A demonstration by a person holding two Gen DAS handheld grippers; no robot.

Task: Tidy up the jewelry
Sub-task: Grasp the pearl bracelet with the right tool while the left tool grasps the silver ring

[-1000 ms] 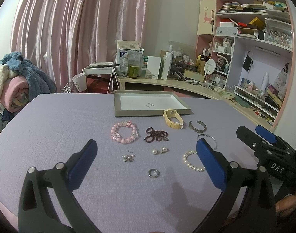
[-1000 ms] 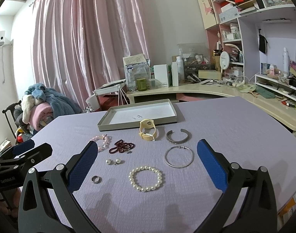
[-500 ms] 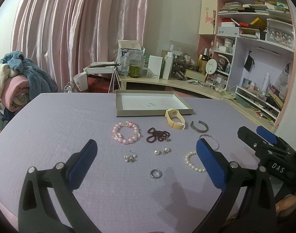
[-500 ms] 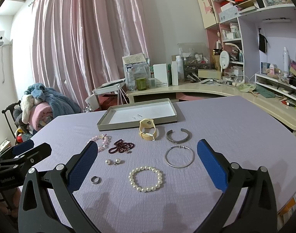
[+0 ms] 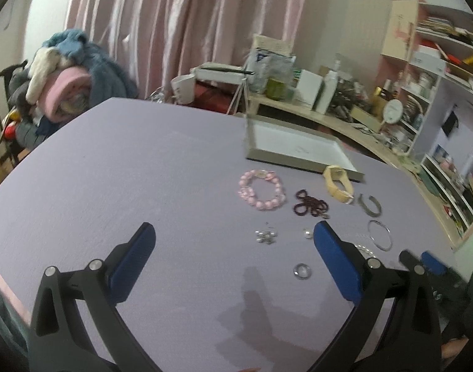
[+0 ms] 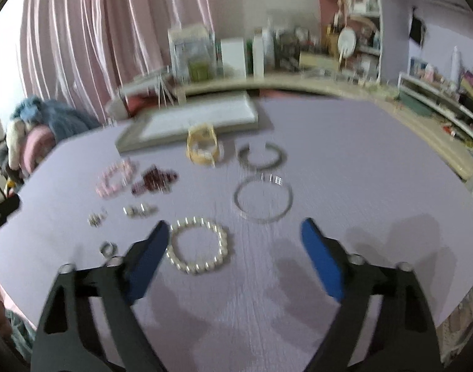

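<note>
Purple cloth covers the table (image 5: pixel 118 170), and all the jewelry lies on it, just in front of the tray (image 5: pixel 298 150). The tray looks almost bare, though the view is blurry, so the sorting has hardly begun. Both grippers are wide open and hold nothing. The right gripper (image 6: pixel 234 241) hangs low by the pearl bracelet (image 6: pixel 199 252). The left gripper (image 5: pixel 233 248) is near the ring (image 5: pixel 302 270).

A shallow grey rectangular tray (image 5: pixel 298 150) with a white floor lies flat. In front of it lie a pink bead bracelet (image 5: pixel 261 189), dark red bead strand (image 5: pixel 310 207) (bunched), cream watch-like band (image 5: pixel 338 183), grey cuff (image 5: pixel 370 205), thin silver bangle (image 6: pixel 263 197), white pearl bracelet (image 6: pixel 198 250) and small silver ring (image 5: pixel 302 271).
</note>
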